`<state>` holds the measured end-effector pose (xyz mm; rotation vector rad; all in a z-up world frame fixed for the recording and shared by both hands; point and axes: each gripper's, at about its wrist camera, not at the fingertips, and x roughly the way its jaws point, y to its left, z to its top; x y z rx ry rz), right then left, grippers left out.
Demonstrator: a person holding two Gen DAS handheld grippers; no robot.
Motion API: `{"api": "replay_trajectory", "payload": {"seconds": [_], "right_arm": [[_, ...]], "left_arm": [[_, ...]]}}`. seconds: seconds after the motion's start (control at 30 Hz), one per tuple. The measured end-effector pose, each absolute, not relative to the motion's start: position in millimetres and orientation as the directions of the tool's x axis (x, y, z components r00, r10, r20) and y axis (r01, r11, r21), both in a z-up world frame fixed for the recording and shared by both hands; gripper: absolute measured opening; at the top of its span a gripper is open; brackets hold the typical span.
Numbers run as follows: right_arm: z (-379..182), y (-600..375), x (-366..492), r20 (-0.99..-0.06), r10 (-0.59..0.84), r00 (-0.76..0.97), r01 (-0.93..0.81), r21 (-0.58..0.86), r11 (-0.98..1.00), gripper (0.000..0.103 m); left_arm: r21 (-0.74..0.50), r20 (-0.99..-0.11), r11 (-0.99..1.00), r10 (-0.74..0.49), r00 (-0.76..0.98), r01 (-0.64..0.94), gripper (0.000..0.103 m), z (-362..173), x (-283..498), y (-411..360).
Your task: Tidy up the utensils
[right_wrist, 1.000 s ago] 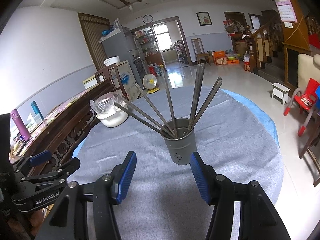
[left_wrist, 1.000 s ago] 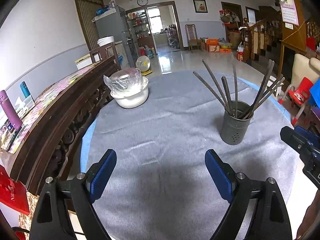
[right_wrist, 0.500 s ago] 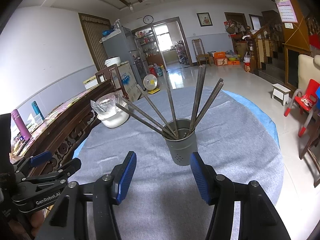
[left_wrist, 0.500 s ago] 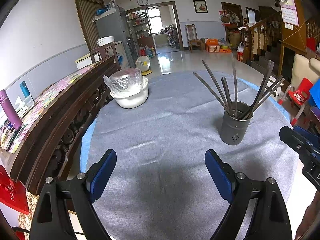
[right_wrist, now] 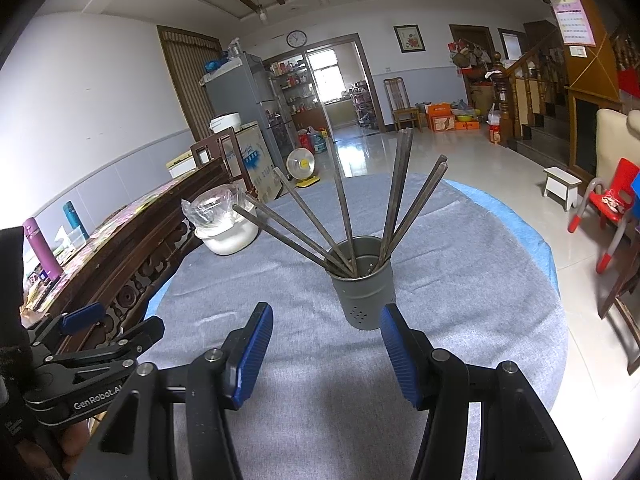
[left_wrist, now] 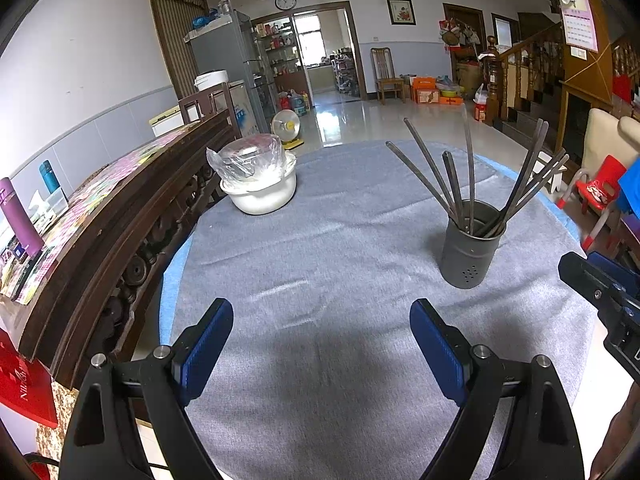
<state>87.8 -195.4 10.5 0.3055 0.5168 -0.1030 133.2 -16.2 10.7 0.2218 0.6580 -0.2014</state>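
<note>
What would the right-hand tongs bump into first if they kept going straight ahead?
Probably the grey utensil holder: it stands just ahead of the open right tongs, roughly centred between them. They also tilt downward, so the grey tablecloth might come first.

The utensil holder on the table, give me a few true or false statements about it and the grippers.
1. The grey utensil holder stands upright on the grey cloth. True.
2. The chopsticks lie flat on the cloth. False: they stand fanned out in the holder.
3. The right gripper is clamped on the holder. False: its jaws are open, short of it.
4. The left gripper holds nothing. True.
5. The white bowl is covered with clear plastic. True.
</note>
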Motion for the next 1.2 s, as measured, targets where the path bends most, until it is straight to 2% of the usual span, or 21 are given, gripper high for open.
{"api": "replay_trajectory", "payload": {"seconds": [1.2], "right_arm": [[13.2,-196.7,82.6,-0.493,-0.051,0.868,0.198,0.252,0.947,0.06]], "left_arm": [[0.136,-0.614,0.957,-0.12,0.78,0.255,0.09,15.2,127.4,-15.4]]}}
